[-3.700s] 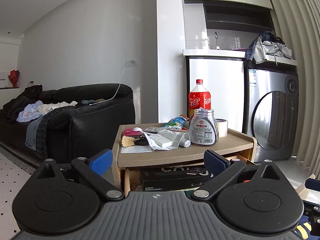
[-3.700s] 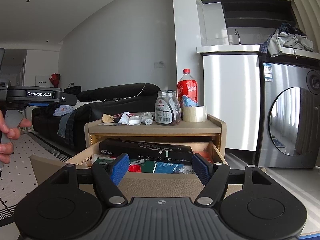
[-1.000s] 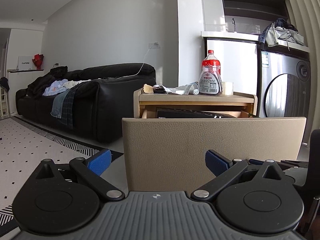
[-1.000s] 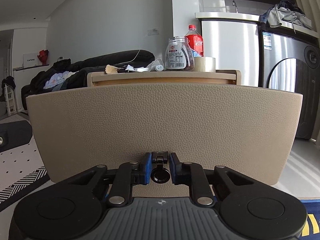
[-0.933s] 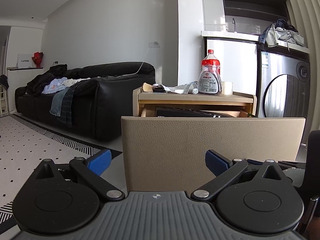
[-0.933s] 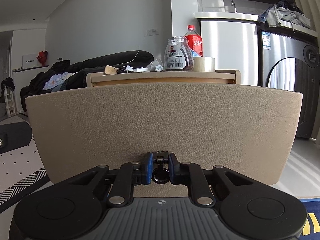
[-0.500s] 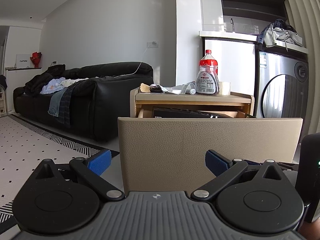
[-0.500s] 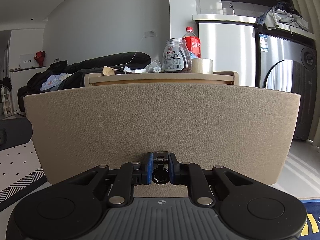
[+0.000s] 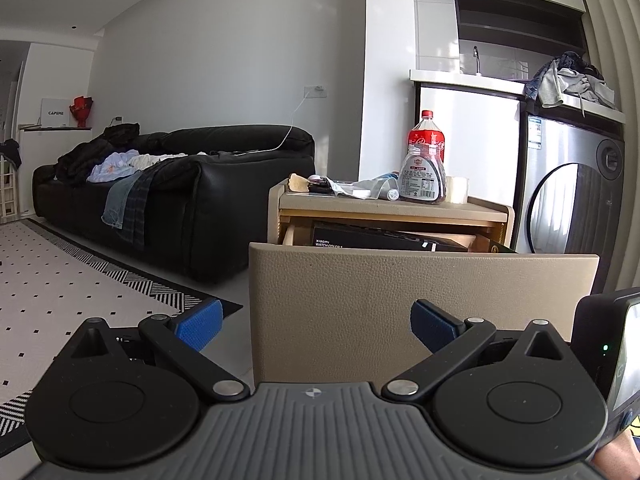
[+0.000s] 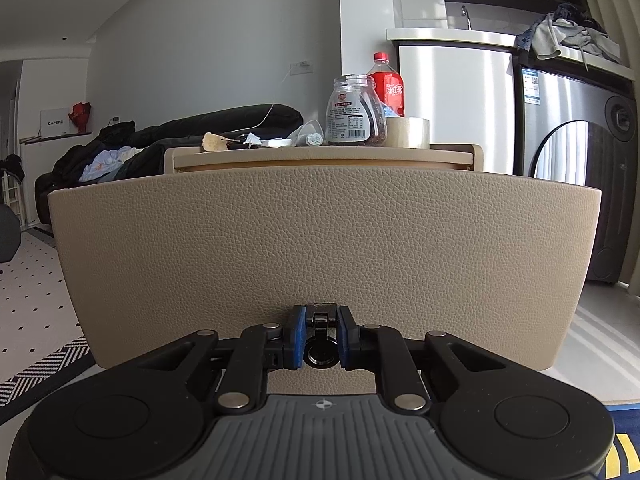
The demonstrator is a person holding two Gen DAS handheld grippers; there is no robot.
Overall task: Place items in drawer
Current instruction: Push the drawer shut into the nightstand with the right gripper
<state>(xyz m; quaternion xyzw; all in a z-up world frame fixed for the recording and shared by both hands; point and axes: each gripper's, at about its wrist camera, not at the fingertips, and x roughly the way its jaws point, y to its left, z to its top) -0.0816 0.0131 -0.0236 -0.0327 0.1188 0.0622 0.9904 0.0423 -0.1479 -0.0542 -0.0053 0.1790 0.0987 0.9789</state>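
At the near face of the pulled-out drawer, my right gripper is closed on the dark metal pull low at its centre. My left gripper hangs spread wide and empty before the drawer's left half. Farther off, on the cabinet top, stand a jar, a red-capped bottle and a tape roll; a black box lies inside the drawer

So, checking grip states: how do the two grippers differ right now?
The right gripper has its blue-padded fingers shut on the small black drawer handle; the left gripper is wide open, holding nothing. The right sits centred on the beige leather drawer front, the left beside its corner. Both share the black build.
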